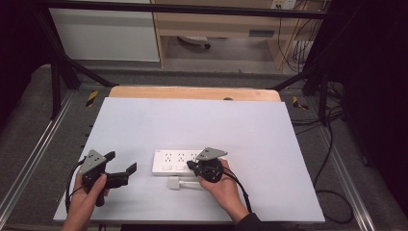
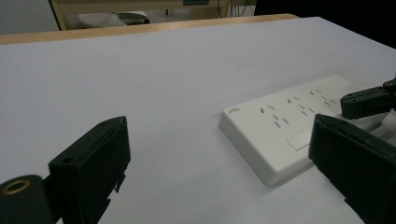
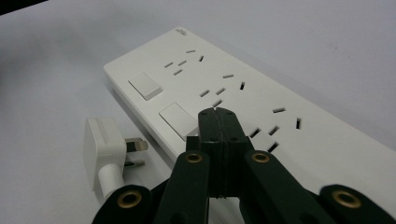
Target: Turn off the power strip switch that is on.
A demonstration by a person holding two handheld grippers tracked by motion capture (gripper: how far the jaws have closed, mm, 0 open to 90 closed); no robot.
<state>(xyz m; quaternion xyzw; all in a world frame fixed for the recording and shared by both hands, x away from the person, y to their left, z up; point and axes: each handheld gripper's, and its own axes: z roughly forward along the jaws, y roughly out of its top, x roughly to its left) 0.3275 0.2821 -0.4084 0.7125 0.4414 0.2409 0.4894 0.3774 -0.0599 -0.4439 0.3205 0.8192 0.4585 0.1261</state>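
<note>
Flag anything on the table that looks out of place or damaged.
Nothing looks damaged. The white plug lies loose on its side beside the power strip, prongs toward it, not plugged in. The strip sits flat.

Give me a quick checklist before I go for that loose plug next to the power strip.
1. Plug lying free on the table, prongs towards the power strip: ok.
2. Right tongs open for a grasp: not ok, jaws shut, over the strip.
3. Left tongs open and clear of the strip: ok.
4. Strip flat on the white table: ok.
5. Sockets nearest the plug free: ok.
6. Switches on or off: cannot tell.
</note>
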